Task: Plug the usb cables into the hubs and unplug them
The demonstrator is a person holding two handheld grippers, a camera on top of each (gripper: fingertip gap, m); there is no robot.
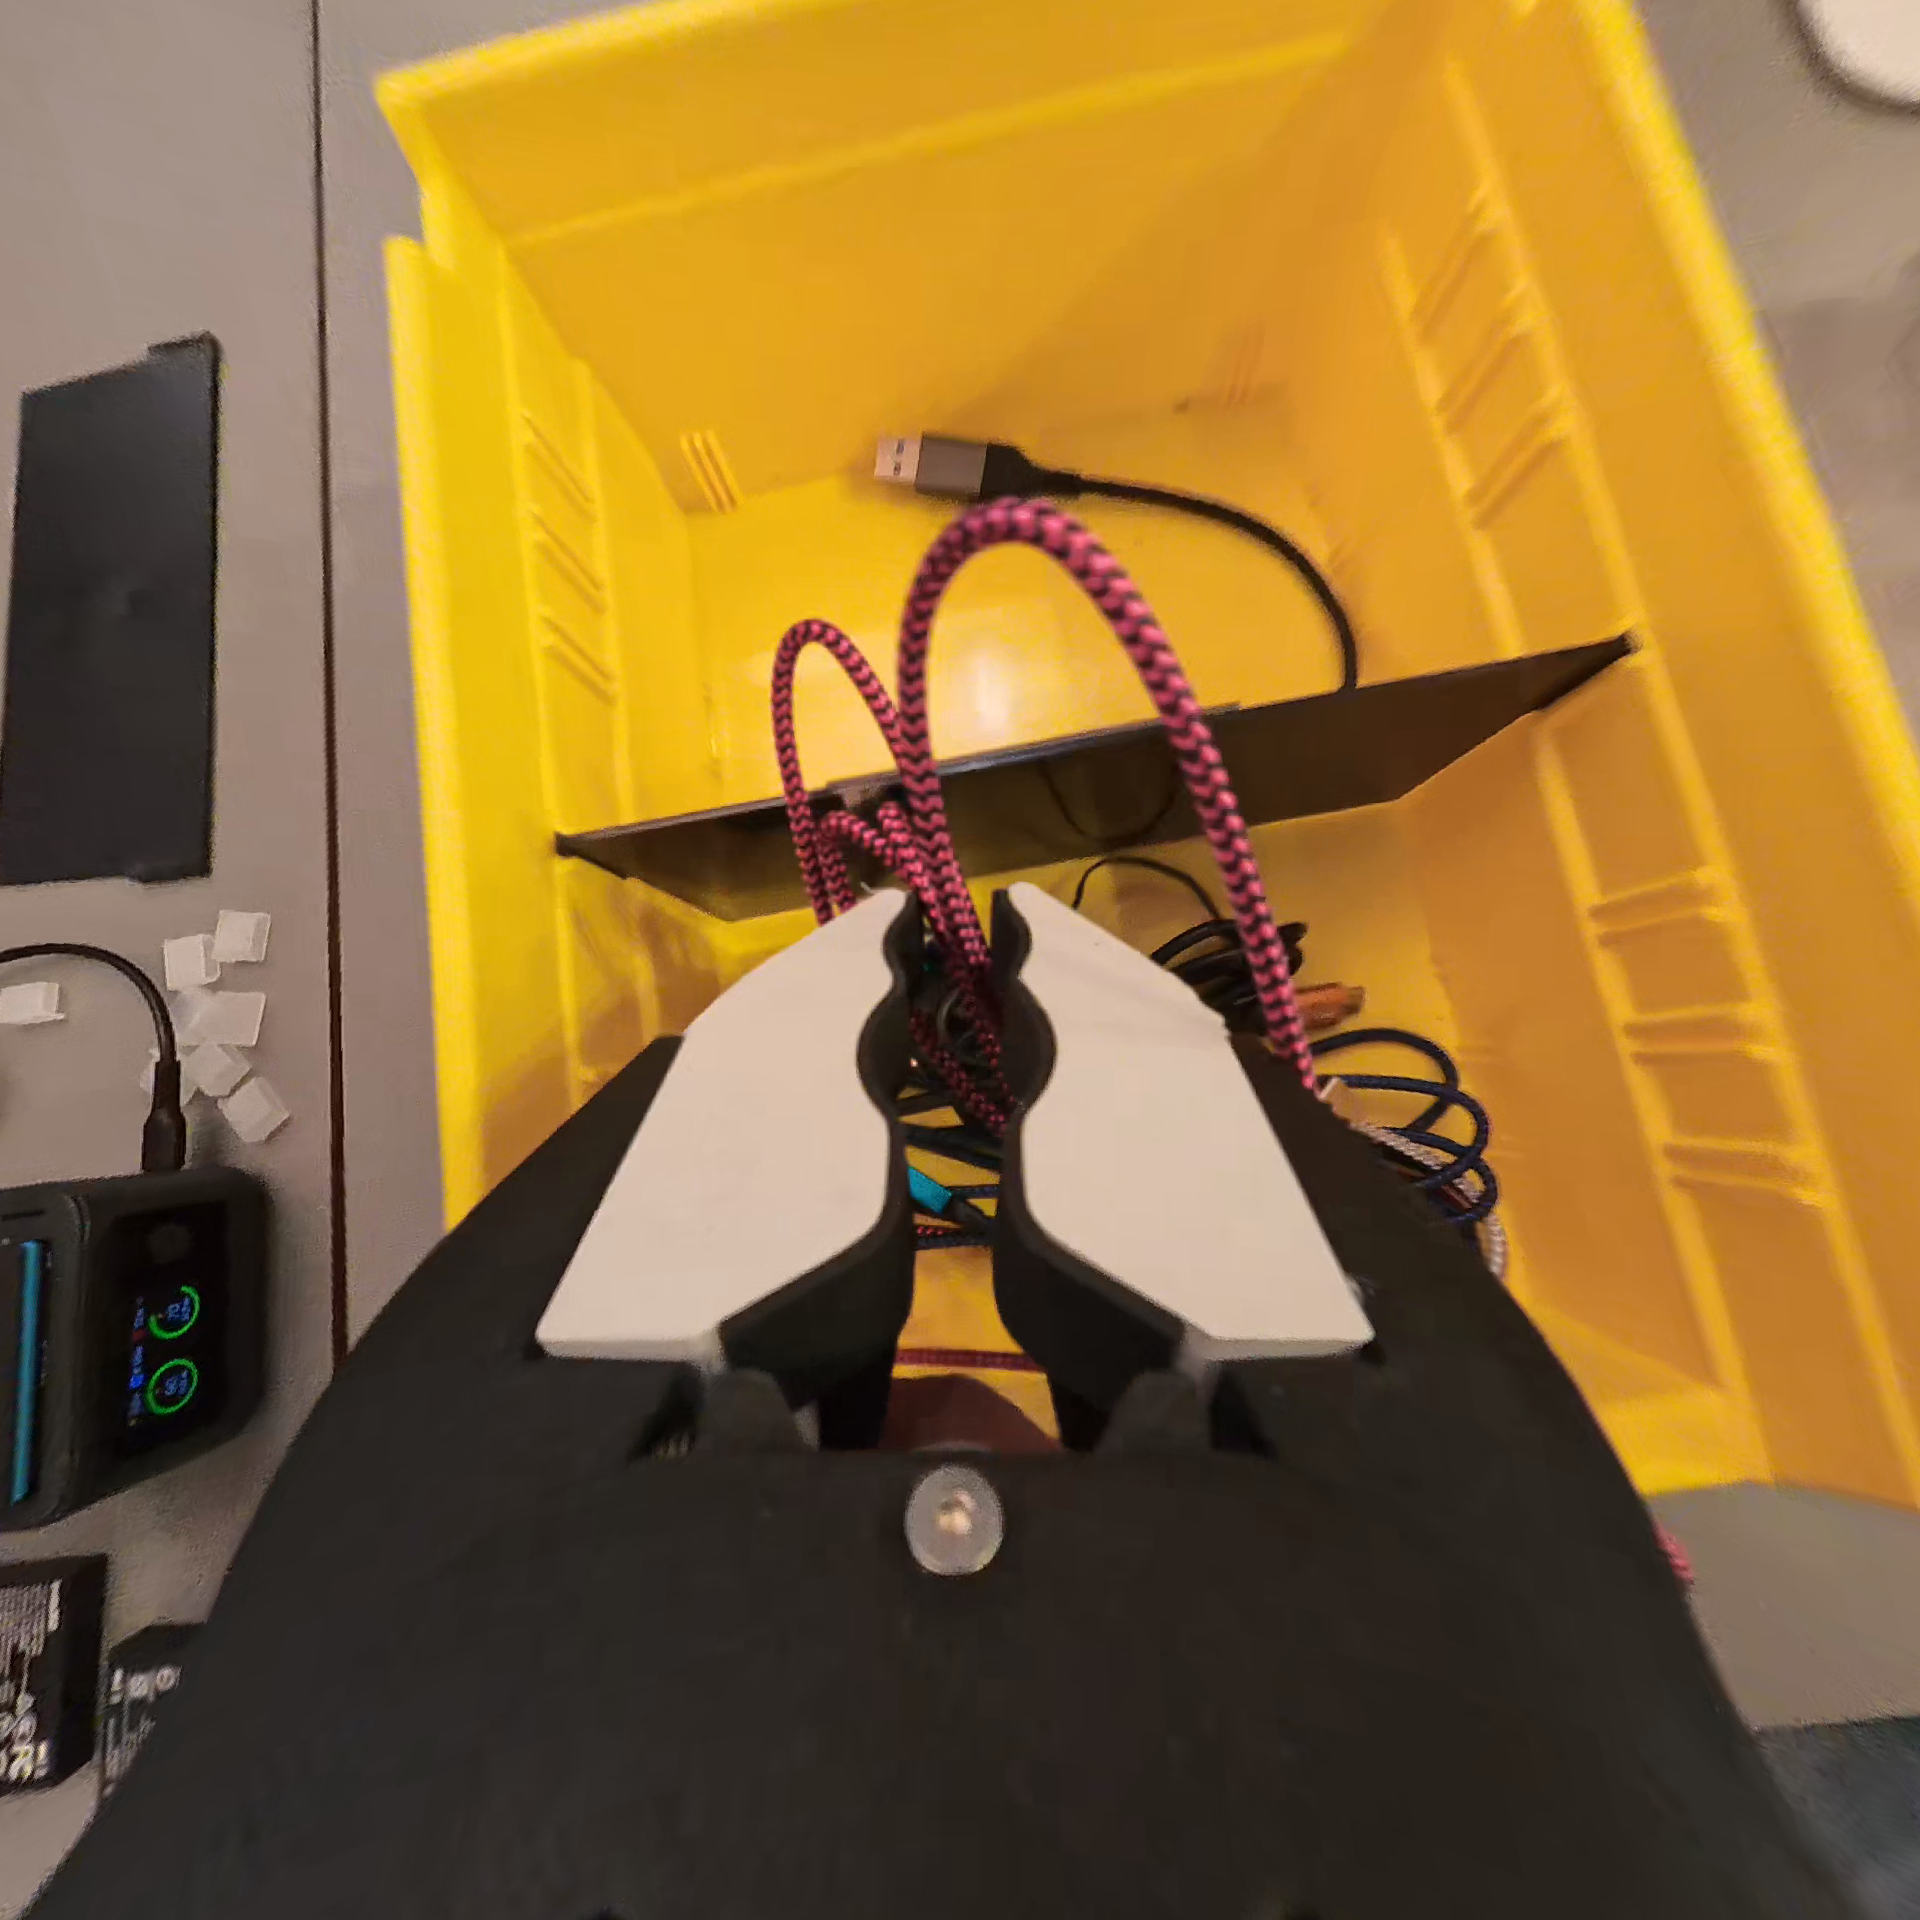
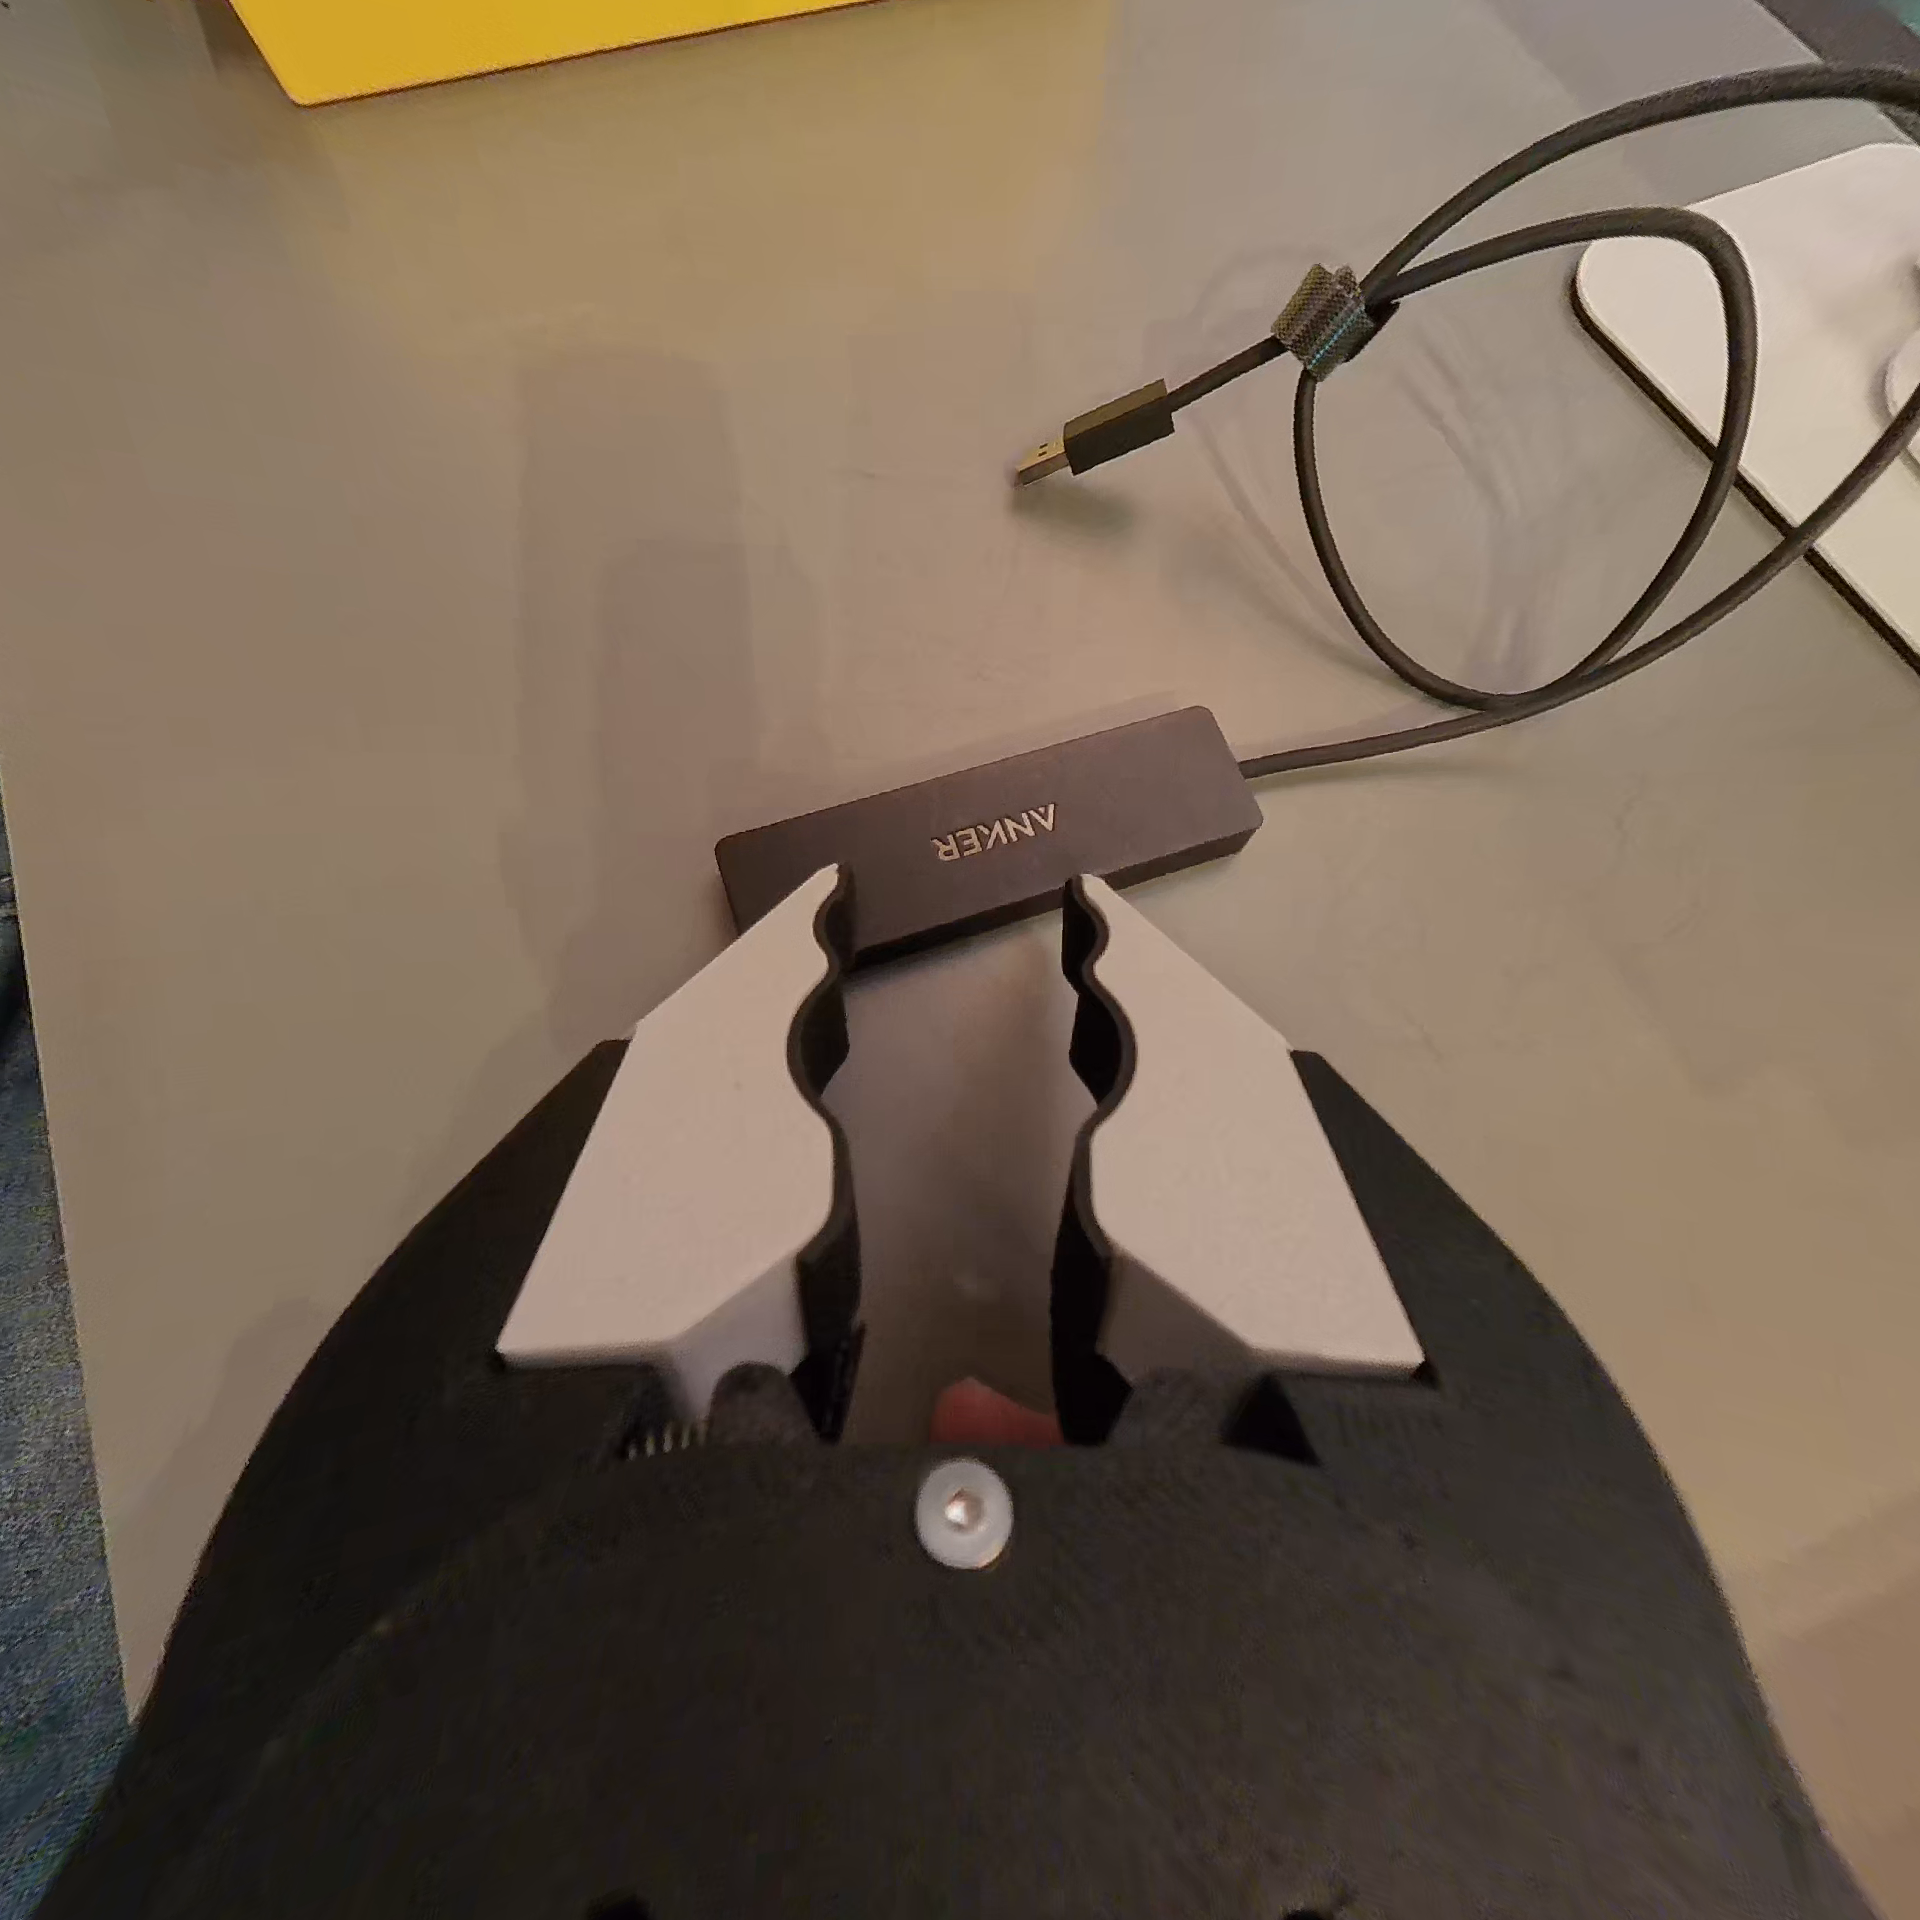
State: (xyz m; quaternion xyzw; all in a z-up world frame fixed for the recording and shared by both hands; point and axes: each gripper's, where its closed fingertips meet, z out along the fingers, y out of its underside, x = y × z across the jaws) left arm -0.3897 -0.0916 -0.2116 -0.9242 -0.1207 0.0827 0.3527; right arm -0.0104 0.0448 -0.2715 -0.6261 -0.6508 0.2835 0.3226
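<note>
My left gripper (image 1: pixel 951 920) is inside a yellow bin (image 1: pixel 935 260), shut on a pink-and-black braided USB cable (image 1: pixel 1023 511) whose loops rise above the fingertips. Below it lies a tangle of other cables (image 1: pixel 1403 1091). A black cable with a grey USB-A plug (image 1: pixel 935 462) lies in the far compartment, behind a black divider (image 1: pixel 1351 738). My right gripper (image 2: pixel 958 883) is open and empty, its fingertips over the near edge of a flat black USB hub (image 2: pixel 987 821) on the grey table. The hub's own cable (image 2: pixel 1507 707) loops round to its loose plug (image 2: pixel 1101 442).
Left of the bin are a black device with a lit display (image 1: pixel 156 1330), a black slab (image 1: pixel 114 613) and several small white caps (image 1: pixel 223 997). A white flat base (image 2: pixel 1766 343) lies at the right. The bin's corner (image 2: pixel 468 42) shows far off. The table edge (image 2: pixel 62 935) runs at left. Some 40 cm of space lies between my two pairs of fingers.
</note>
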